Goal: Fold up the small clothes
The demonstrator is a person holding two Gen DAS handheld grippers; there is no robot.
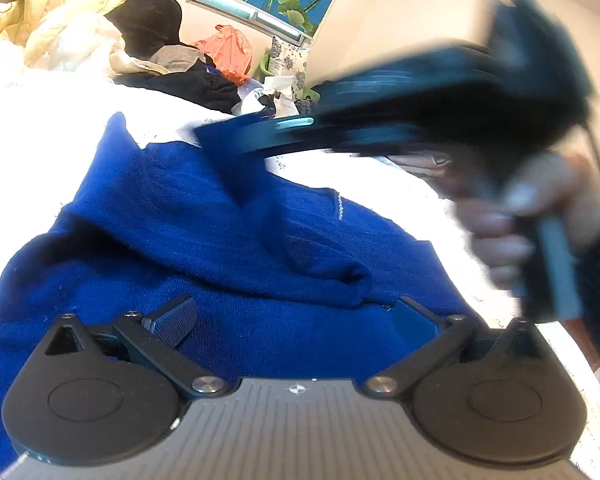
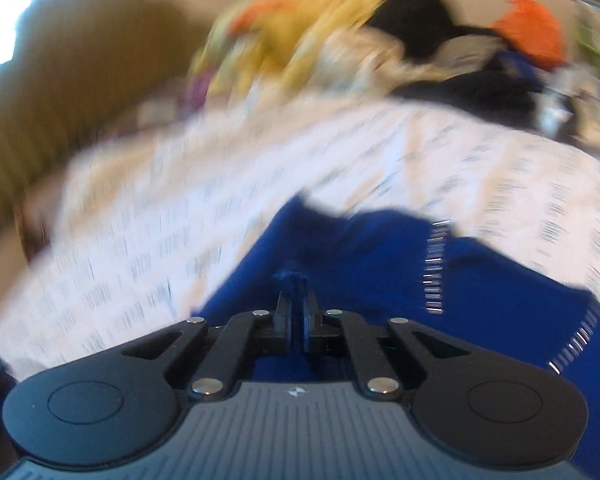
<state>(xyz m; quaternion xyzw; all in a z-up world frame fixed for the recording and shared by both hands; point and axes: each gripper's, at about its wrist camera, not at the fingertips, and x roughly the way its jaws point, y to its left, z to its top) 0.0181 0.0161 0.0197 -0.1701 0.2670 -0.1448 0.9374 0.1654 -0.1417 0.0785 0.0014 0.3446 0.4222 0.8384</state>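
We see royal-blue knit garment (image 1: 220,240) spread on white printed bedsheet (image 2: 260,168). Left gripper (image 1: 292,320) fingers wide apart over it, nothing btwn. Right gripper (image 2: 296,292) fingers pinched together on a bit of garment edge, lifted; hand (image 1: 520,220) blurred.

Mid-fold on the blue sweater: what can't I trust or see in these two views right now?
- Right wrist view: motion-blurred; only the right gripper, pinching the blue sweater, reads clearly.
- Left wrist view: right hand smeared by blur.
- Left gripper body hides the sweater's near edge.
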